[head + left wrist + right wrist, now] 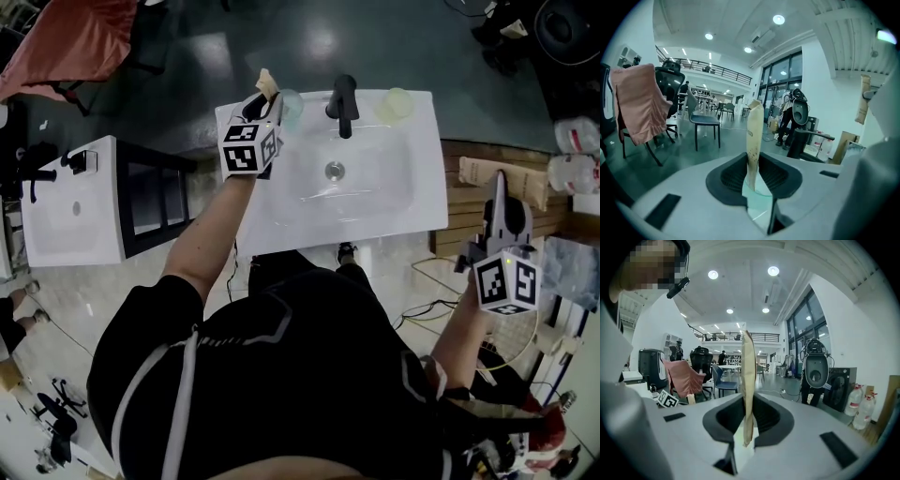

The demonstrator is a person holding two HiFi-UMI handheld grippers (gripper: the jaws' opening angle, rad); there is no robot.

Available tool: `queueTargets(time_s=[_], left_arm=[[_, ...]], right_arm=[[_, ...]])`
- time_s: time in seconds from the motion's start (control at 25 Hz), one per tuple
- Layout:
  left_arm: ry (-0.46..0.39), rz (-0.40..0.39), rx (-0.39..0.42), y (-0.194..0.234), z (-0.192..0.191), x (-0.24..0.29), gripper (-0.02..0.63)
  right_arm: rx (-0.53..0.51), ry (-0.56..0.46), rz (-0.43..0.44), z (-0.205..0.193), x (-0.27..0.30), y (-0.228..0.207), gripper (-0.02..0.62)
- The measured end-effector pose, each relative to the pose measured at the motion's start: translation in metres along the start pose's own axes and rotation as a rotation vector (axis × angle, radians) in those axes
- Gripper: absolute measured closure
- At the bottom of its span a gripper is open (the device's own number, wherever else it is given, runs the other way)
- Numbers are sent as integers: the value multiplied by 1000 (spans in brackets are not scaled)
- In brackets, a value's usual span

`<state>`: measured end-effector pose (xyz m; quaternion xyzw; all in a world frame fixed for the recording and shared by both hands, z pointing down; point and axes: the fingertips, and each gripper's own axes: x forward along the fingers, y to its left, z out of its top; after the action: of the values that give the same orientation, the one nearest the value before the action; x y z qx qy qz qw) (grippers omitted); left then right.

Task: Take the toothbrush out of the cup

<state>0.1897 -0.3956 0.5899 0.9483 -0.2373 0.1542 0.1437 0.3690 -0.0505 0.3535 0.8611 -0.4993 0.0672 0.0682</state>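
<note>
Finds the toothbrush (753, 133) upright in the cup (758, 194), paper sleeve on, lower end down inside the clear wall — not yet out. Pinches that sleeve with the left gripper (753, 164) just above the rim, pads pressed to its flat sides, probably so as to draw it straight up without tipping the cup. Holds the right gripper (747, 401) well apart, off the right edge of the sink (424, 192), jaws pressed together on a second paper-wrapped stick (748, 376) — parked, by the look of it, clear of the working side. Learns from the head view alone where all this sits: cup at the back left corner of the sink, near the tap (343, 105), with another cup (398, 103) past the tap. Learns from the gripper views alone how the pads meet the paper and how low the sleeve reaches.
</note>
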Motion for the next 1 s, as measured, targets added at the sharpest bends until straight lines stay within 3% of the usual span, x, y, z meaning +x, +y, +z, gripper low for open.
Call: queueTargets(time_s=[0.48,1.0], left_arm=[[13,2,4,-4,3,2,566],[-49,12,32,-25,48,-38,575]], right_arm=[[33,0,14,-3,4,-8,548],[78,-33,104,12,20,-20,548]])
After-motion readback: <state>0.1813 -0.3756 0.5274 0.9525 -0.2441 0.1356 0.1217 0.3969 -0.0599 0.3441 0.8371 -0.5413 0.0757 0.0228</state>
